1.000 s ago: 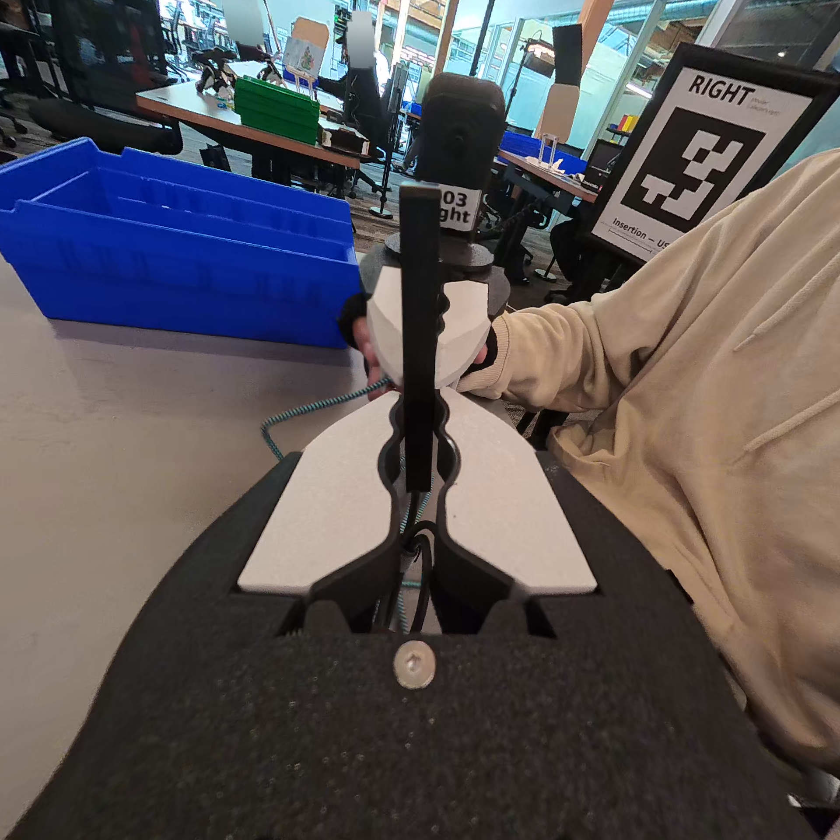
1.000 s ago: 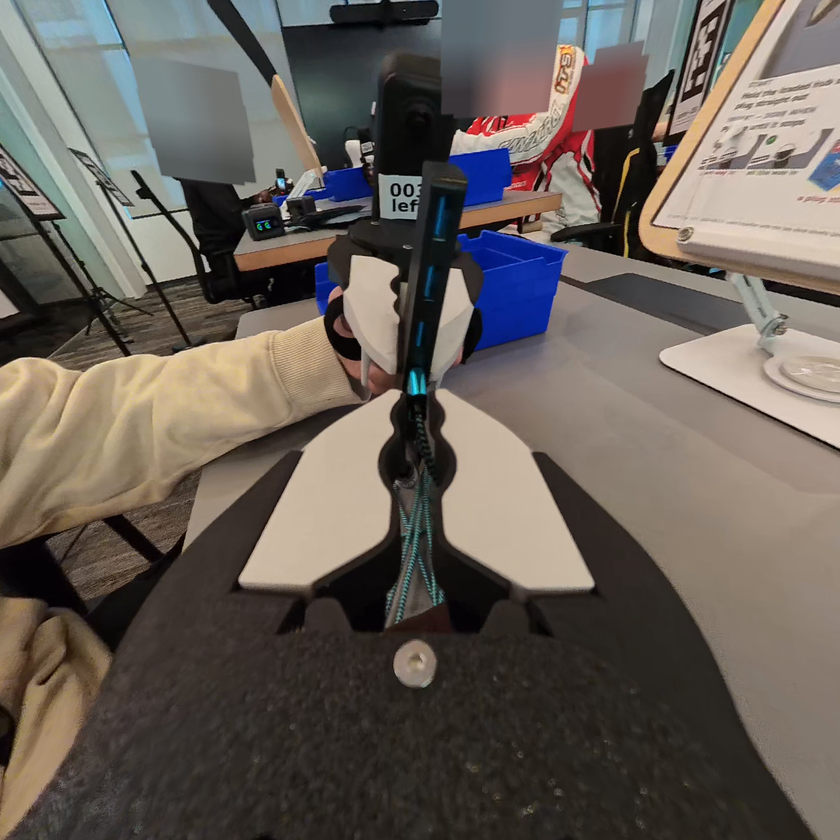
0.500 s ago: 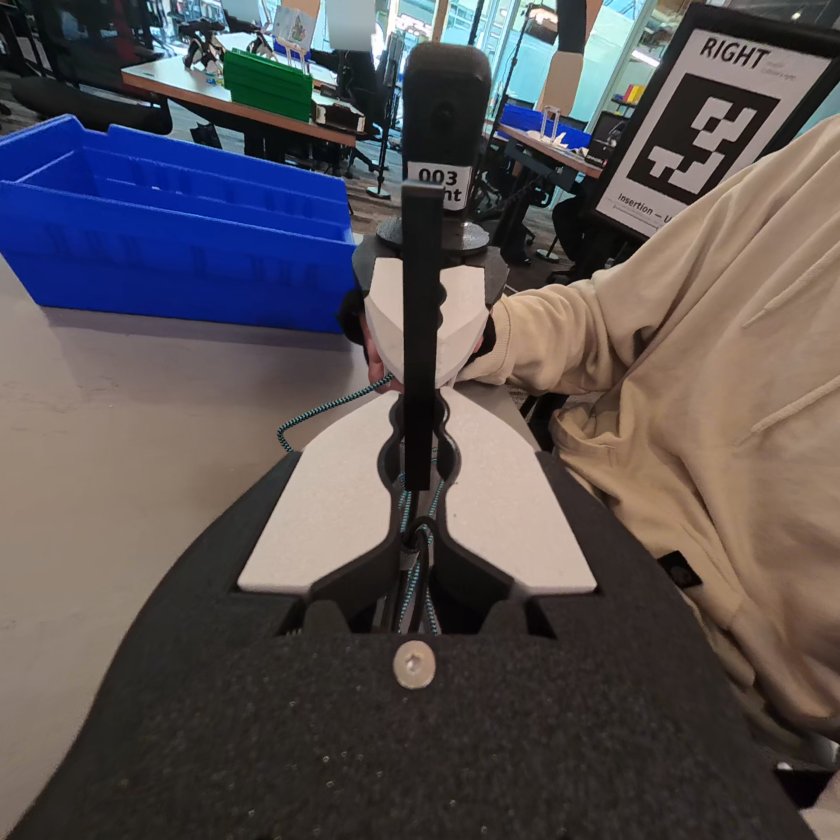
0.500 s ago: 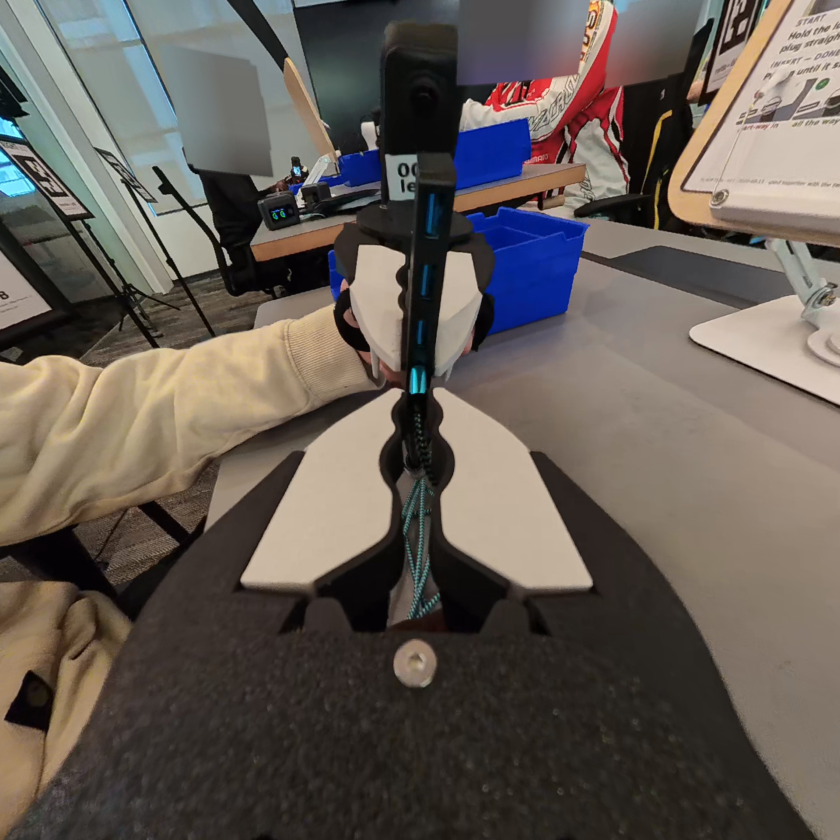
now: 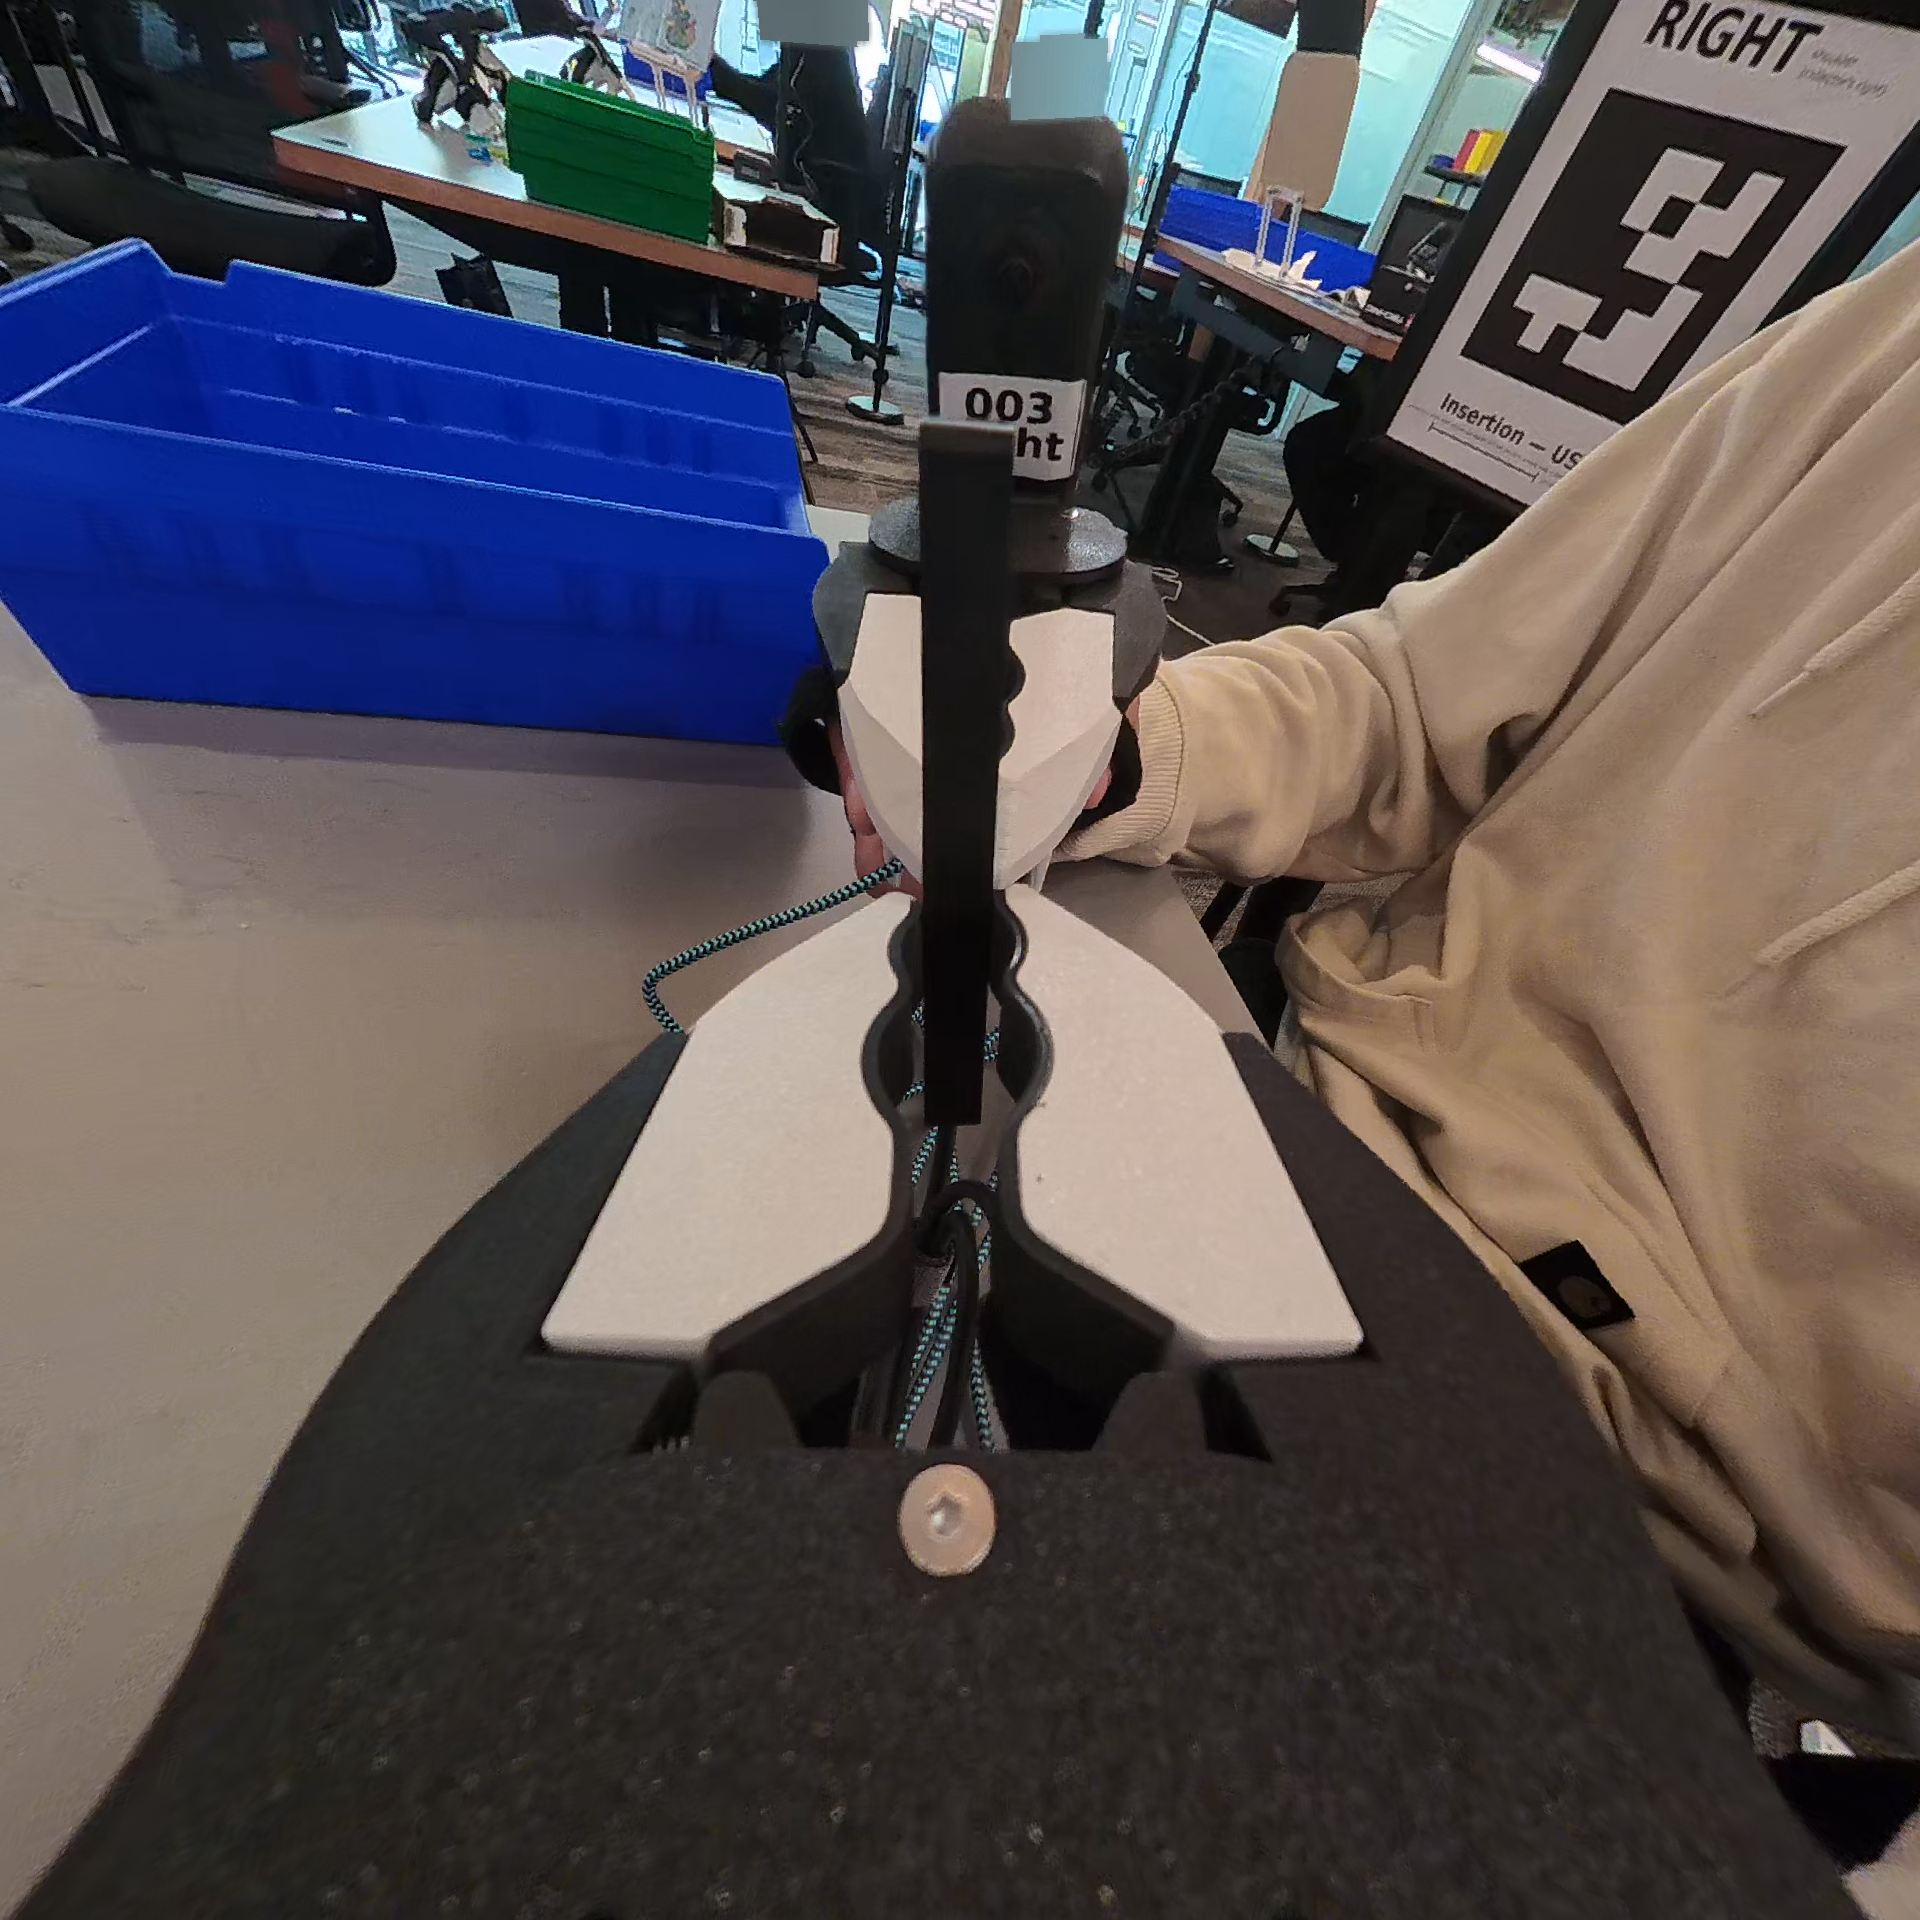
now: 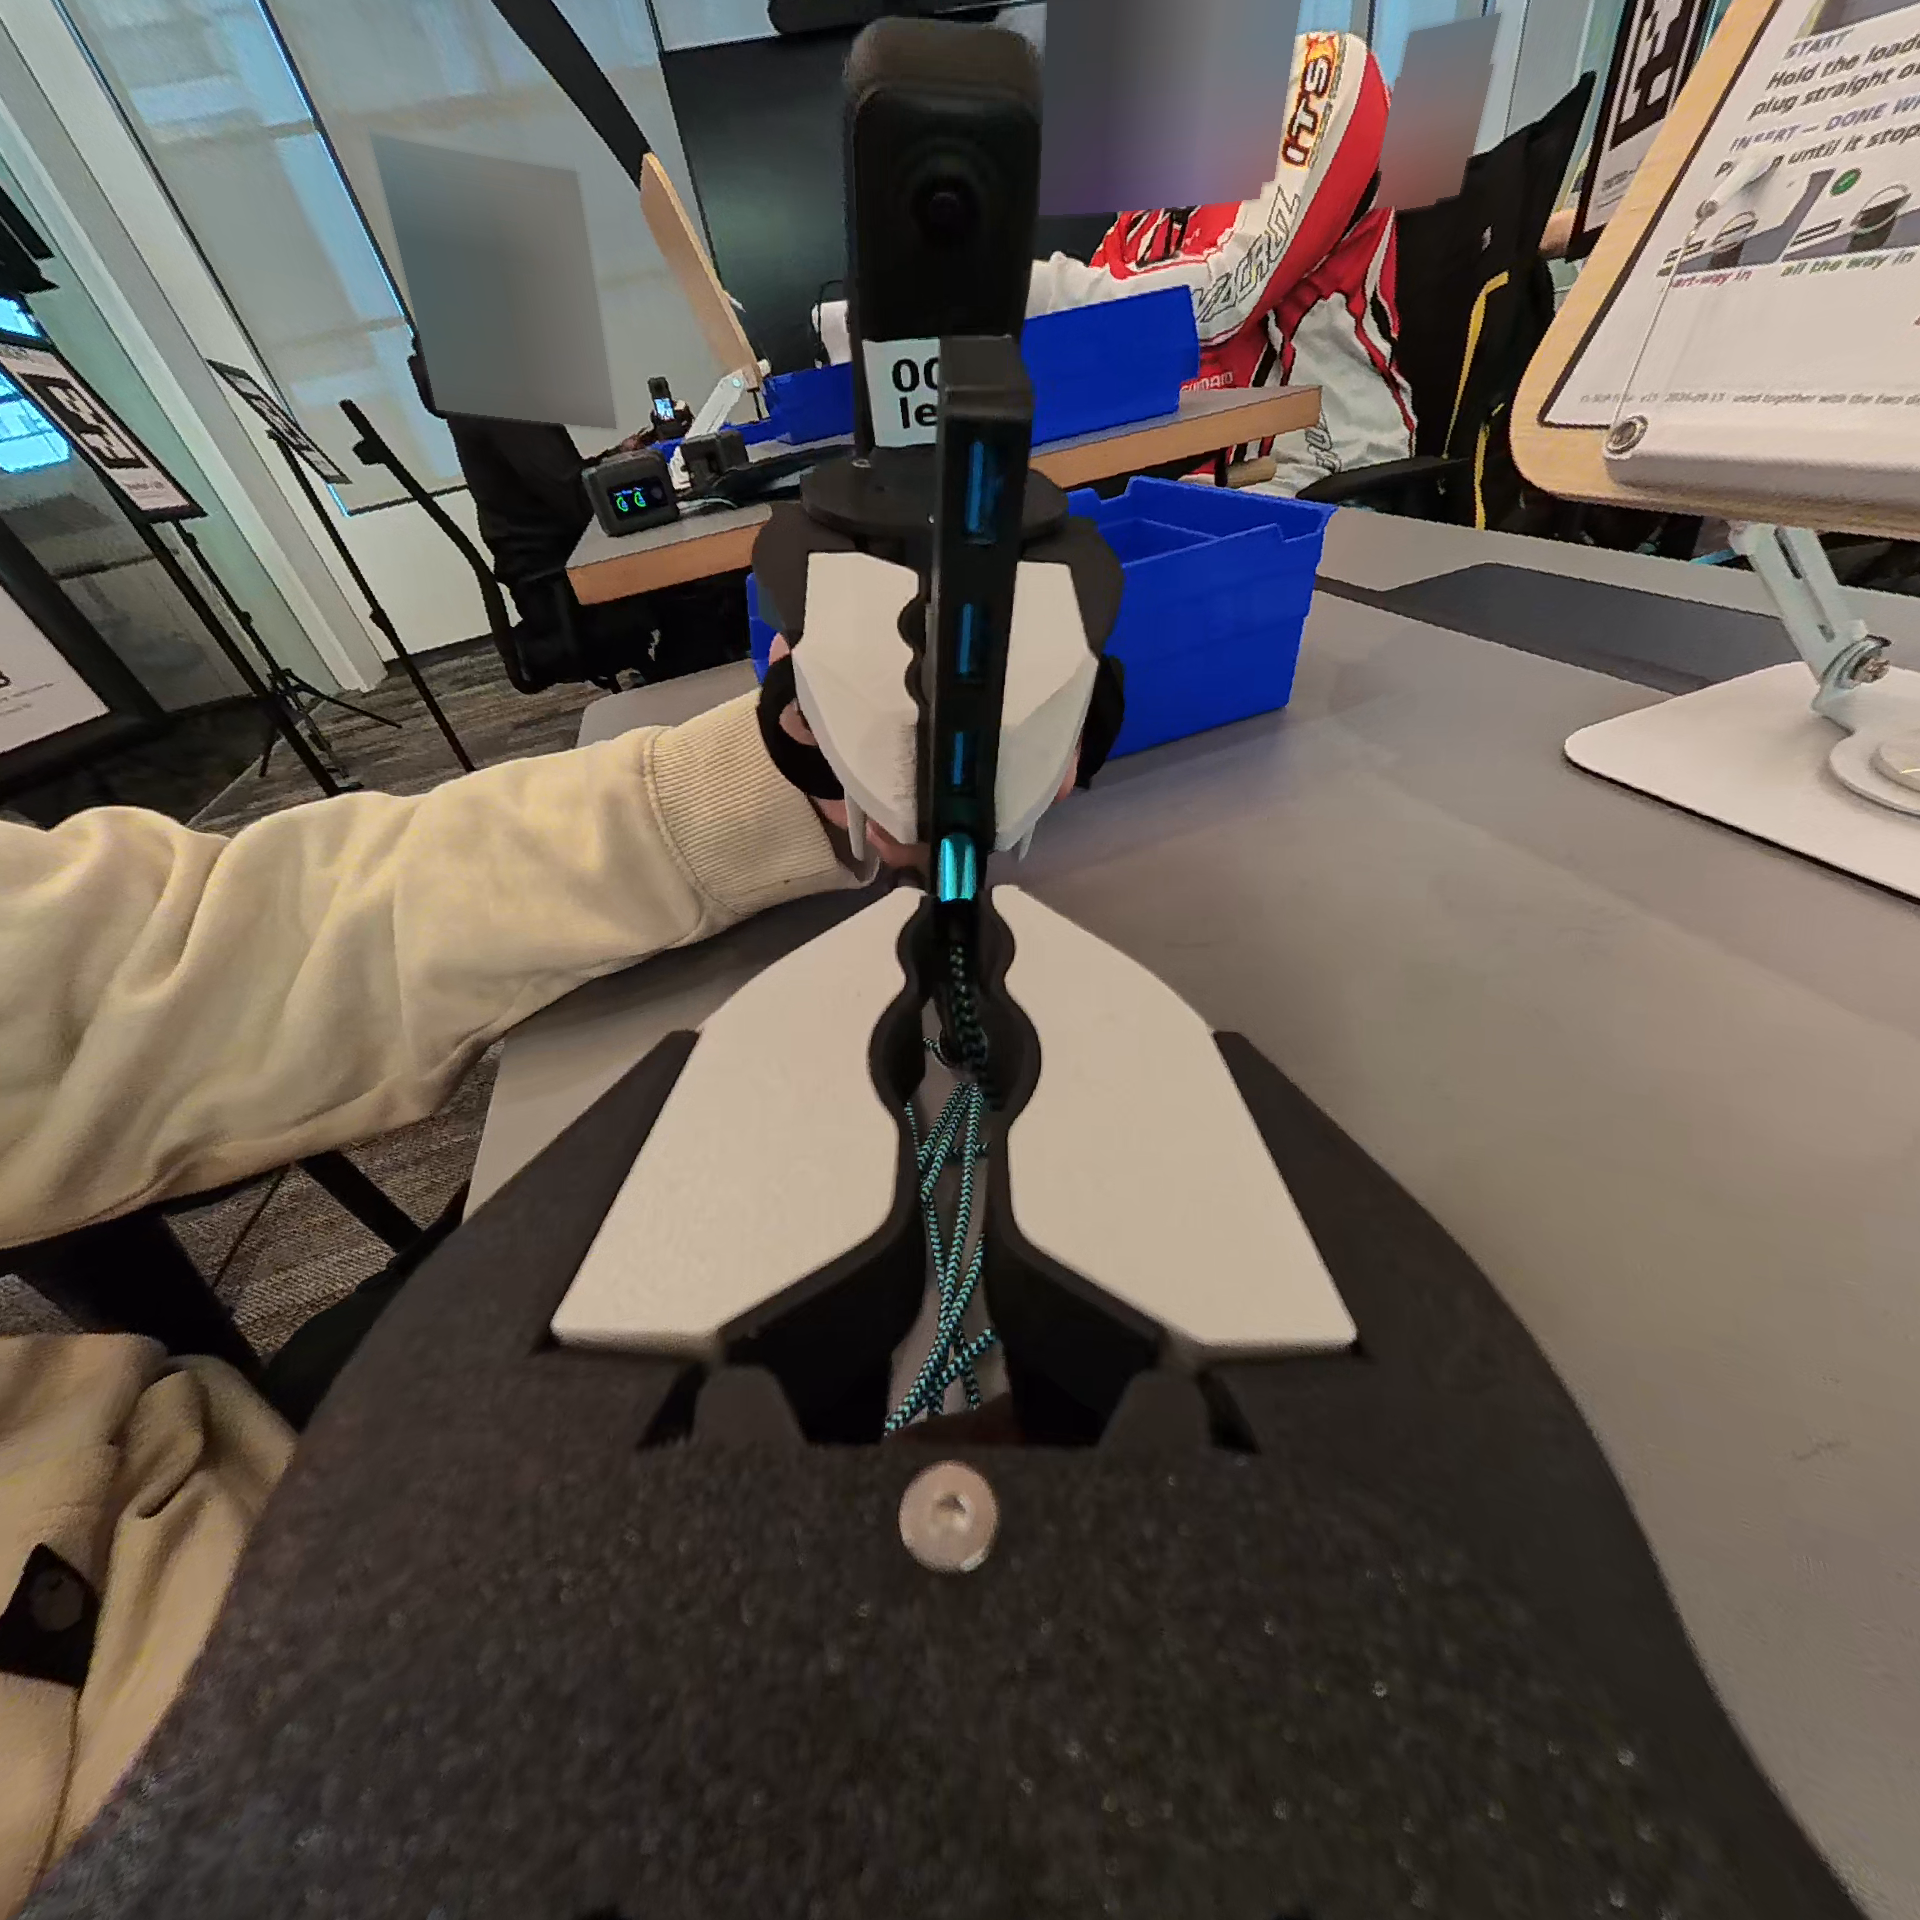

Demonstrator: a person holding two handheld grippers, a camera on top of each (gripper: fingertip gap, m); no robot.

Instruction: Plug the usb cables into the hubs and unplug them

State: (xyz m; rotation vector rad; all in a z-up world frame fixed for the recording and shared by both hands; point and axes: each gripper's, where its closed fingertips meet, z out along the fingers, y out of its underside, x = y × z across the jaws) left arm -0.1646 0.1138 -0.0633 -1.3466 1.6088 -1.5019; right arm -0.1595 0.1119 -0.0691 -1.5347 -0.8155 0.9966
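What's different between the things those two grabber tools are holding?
The left gripper clamps a rigid, long black hub. The right gripper pinches a thin, flexible braided USB cable just behind its short teal plug. Both grippers are shut, and they face each other.

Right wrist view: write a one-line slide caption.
Right gripper shut on a braided cable's plug, seated in the black hub held by the left gripper.

Hub [image 6: 961,644]: matt black plastic, glossy blue ports. Cable [image 6: 951,1184]: braided teal-and-black cloth sheath. Beyond the hub, bin [image 5: 395,540]: glossy blue plastic; bench [image 5: 260,1039]: smooth matt grey.
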